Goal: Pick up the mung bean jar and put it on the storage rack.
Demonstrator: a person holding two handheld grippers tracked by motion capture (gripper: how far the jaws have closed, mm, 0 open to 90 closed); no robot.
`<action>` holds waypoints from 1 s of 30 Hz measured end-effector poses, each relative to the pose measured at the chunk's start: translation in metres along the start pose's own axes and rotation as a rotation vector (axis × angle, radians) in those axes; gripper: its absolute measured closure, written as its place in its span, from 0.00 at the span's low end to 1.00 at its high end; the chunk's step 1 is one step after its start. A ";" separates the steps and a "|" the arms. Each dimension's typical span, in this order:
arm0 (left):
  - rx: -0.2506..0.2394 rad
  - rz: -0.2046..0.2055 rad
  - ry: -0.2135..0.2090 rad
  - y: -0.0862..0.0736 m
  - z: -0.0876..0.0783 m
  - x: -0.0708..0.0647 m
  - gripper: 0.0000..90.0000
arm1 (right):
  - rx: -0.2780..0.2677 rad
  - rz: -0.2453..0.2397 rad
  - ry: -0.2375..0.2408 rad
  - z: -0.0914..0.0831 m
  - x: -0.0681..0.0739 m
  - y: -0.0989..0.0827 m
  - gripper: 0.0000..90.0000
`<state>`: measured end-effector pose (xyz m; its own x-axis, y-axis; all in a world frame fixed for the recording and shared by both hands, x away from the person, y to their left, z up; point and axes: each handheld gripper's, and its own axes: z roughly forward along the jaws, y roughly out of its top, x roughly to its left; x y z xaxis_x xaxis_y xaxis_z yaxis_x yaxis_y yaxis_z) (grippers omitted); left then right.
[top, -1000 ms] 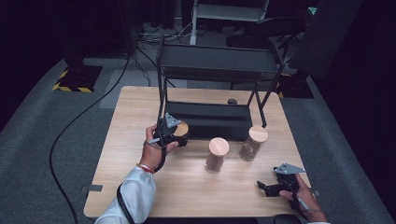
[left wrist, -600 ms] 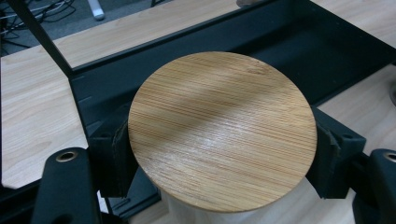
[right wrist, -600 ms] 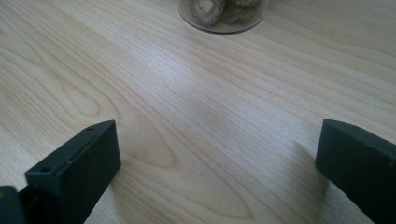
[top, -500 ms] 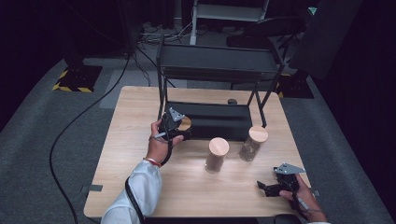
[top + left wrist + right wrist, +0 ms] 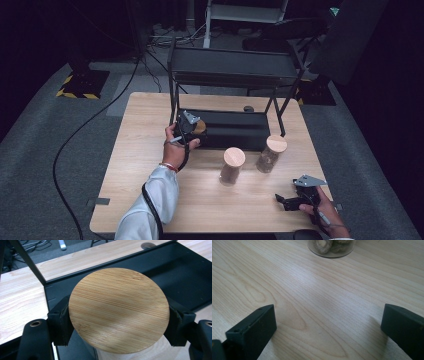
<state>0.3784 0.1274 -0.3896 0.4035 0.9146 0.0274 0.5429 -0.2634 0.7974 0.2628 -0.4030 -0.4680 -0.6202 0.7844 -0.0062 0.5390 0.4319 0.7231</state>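
Observation:
My left gripper (image 5: 189, 126) is shut on a jar with a round bamboo lid (image 5: 199, 128), held at the left front edge of the black rack's lower tray (image 5: 235, 127). In the left gripper view the bamboo lid (image 5: 117, 310) sits clamped between both jaws of the left gripper (image 5: 117, 323), over the black tray (image 5: 175, 270). Two more bamboo-lidded jars stand on the wooden table: one in the middle (image 5: 231, 166), one to its right (image 5: 270, 153). Near the front right edge, my right gripper (image 5: 283, 202) rests open. Between its jaws in the right gripper view (image 5: 328, 325) is bare wood, with a jar of dried mushrooms (image 5: 331, 247) farther ahead.
The black two-level metal rack (image 5: 232, 67) stands at the back of the table (image 5: 145, 165), its legs on either side of the lower tray. A cable (image 5: 75, 145) runs over the grey floor at the left. A small dark disc (image 5: 248, 108) lies behind the tray.
My left gripper has carried its jar away from the person and a little to the right, up to the lower tray's edge. The right gripper has stayed put.

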 end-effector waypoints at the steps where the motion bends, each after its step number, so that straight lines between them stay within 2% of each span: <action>1: -0.004 -0.012 -0.001 -0.001 0.001 0.000 0.26 | 0.000 0.000 0.000 0.000 0.000 0.000 0.00; 6: -0.011 -0.041 0.000 -0.001 0.008 0.002 0.26 | 0.000 0.000 0.000 0.000 0.000 0.000 0.00; 8: -0.004 -0.033 0.005 0.001 0.011 0.002 0.26 | 0.000 -0.001 0.001 0.000 0.000 0.000 0.00; 9: -0.008 -0.045 0.004 0.000 0.012 0.001 0.26 | 0.000 -0.001 0.001 0.000 0.000 0.000 0.00; 16: 0.000 -0.044 0.004 0.002 0.019 0.000 0.26 | 0.000 -0.001 0.001 0.000 0.000 0.000 0.00; 20: 0.007 -0.030 -0.002 0.003 0.023 -0.001 0.26 | 0.000 -0.002 0.002 0.000 0.000 0.000 0.00; 30: 0.012 -0.032 -0.007 0.000 0.031 -0.002 0.26 | 0.000 -0.002 0.002 0.000 0.000 0.000 0.00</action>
<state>0.4002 0.1165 -0.4081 0.3910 0.9204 -0.0024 0.5647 -0.2378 0.7903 0.2631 -0.4032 -0.4680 -0.6226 0.7826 -0.0063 0.5377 0.4336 0.7231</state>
